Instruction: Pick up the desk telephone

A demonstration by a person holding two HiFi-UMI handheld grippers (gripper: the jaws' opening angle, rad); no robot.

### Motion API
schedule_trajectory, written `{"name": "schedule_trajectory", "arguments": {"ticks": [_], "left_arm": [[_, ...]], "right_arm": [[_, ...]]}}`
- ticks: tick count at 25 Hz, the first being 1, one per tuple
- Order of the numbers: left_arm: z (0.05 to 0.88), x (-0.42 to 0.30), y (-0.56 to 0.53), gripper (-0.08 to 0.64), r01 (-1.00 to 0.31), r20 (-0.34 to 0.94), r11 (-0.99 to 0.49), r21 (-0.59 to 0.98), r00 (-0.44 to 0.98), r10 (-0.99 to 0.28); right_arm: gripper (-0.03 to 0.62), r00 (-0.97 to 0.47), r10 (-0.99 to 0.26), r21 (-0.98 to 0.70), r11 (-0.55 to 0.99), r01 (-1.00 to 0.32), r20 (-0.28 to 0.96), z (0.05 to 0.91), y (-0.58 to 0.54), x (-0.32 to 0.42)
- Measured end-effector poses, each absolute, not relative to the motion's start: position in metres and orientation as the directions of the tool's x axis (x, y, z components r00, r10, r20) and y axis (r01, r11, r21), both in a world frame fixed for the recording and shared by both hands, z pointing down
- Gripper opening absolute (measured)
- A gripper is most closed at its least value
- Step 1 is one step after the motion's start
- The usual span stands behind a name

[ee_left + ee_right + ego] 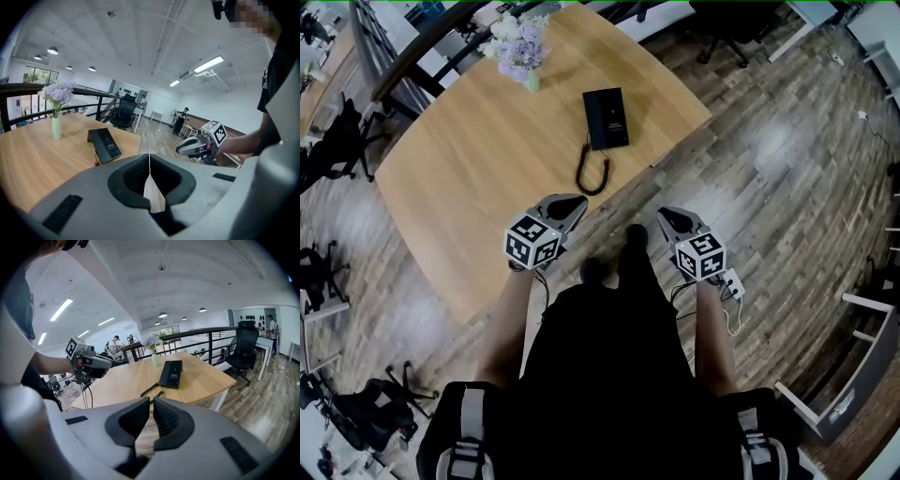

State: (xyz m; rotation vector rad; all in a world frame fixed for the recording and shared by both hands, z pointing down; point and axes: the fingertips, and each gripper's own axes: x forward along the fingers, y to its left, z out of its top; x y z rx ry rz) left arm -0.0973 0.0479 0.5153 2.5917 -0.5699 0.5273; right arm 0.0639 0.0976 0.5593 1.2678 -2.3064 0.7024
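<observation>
The black desk telephone (pixel 606 118) lies flat on the far part of the wooden table (pixel 478 169), its coiled cord (pixel 592 173) looping toward the near edge. In the left gripper view the telephone (pixel 104 144) is ahead and to the left; in the right gripper view the telephone (pixel 171 373) is ahead with the cord (pixel 152 390) in front of it. My left gripper (pixel 573 201) hovers over the table's near edge, shut and empty. My right gripper (pixel 663 214) hangs over the floor just off the table, also shut and empty. Both are well short of the telephone.
A pale green vase of lilac flowers (pixel 520 49) stands at the table's far side, beyond the telephone. A black office chair (pixel 243 350) sits past the table's right end. A railing (pixel 93 108) runs behind the table. Wooden floor (pixel 787 159) spreads out to the right.
</observation>
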Motion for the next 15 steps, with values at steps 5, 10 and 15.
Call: {"name": "schedule_trajectory", "arguments": {"ticks": [5, 10, 15], "left_arm": [[0.518, -0.082, 0.034, 0.021, -0.494, 0.464, -0.806, 0.327, 0.827, -0.319], [0.519, -0.062, 0.017, 0.021, -0.528, 0.475, -0.784, 0.326, 0.809, -0.347], [0.516, -0.043, -0.003, 0.021, -0.559, 0.478, -0.766, 0.316, 0.792, -0.381]], "right_arm": [[0.038, -0.536, -0.622, -0.243, 0.495, -0.834, 0.570, 0.562, 0.074, 0.074], [0.038, -0.574, -0.587, -0.256, 0.537, -0.804, 0.571, 0.567, 0.051, 0.089], [0.038, -0.609, -0.564, -0.261, 0.577, -0.774, 0.558, 0.563, 0.022, 0.105]]}}
